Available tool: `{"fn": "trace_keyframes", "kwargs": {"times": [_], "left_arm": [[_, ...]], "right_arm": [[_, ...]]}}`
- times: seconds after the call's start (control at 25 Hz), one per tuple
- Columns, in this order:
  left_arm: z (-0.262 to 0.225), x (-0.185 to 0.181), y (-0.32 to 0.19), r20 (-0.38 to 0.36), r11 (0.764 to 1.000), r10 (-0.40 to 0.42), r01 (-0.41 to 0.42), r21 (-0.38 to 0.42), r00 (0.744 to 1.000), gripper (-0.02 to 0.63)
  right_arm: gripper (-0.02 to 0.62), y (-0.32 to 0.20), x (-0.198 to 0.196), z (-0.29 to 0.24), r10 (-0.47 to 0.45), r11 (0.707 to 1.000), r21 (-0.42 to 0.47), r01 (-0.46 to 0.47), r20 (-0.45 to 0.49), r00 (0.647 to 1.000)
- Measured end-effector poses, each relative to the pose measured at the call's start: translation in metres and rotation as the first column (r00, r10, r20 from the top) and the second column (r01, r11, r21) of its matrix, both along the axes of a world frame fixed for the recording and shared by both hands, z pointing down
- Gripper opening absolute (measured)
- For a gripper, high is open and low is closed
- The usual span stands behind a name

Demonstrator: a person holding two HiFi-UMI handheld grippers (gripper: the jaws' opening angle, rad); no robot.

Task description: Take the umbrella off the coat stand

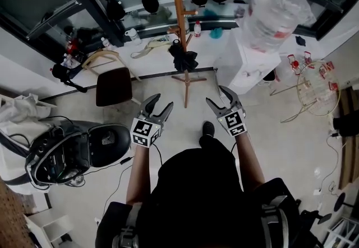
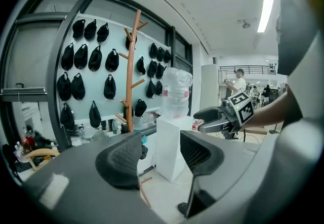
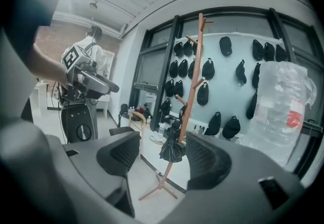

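Umbrella (image 1: 183, 57), black and folded, hangs low on the wooden coat stand (image 1: 180, 11). Left gripper (image 1: 161, 102) and right gripper (image 1: 216, 96) both have jaws spread apart, nothing in them, nowhere near touching it.

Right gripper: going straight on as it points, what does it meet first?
Probably the folded black umbrella hanging on the wooden coat stand, framed between the open jaws of the right gripper; depth unclear.
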State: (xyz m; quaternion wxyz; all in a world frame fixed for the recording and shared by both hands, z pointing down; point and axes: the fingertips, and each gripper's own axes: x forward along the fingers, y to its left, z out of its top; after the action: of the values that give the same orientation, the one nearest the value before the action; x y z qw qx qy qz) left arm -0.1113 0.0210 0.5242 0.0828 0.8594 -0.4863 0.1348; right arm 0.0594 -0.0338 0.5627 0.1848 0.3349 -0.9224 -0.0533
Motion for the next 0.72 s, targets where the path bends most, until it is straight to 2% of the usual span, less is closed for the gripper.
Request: {"fn": "trace_keyframes", "kwargs": {"times": [0.12,0.28,0.72], "left_arm": [[-0.004,0.003,-0.019,0.000,1.000,-0.008,0.008,0.014,1.000,0.238],[0.001,0.009,-0.033,0.000,1.000,-0.009,0.009,-0.012,1.000,0.238],[-0.003,0.007,-0.080,-0.034,0.996,-0.090,0.090,-0.018,0.995,0.236]], "right_arm": [[0.287,-0.016,0.000,0.001,-0.010,1.000,-0.010,0.010,0.003,1.000],[0.287,-0.032,0.002,0.007,-0.020,0.999,-0.028,0.020,0.001,1.000],[0.282,-0.076,0.000,0.010,-0.096,0.993,-0.067,0.094,-0.033,0.995]]}}
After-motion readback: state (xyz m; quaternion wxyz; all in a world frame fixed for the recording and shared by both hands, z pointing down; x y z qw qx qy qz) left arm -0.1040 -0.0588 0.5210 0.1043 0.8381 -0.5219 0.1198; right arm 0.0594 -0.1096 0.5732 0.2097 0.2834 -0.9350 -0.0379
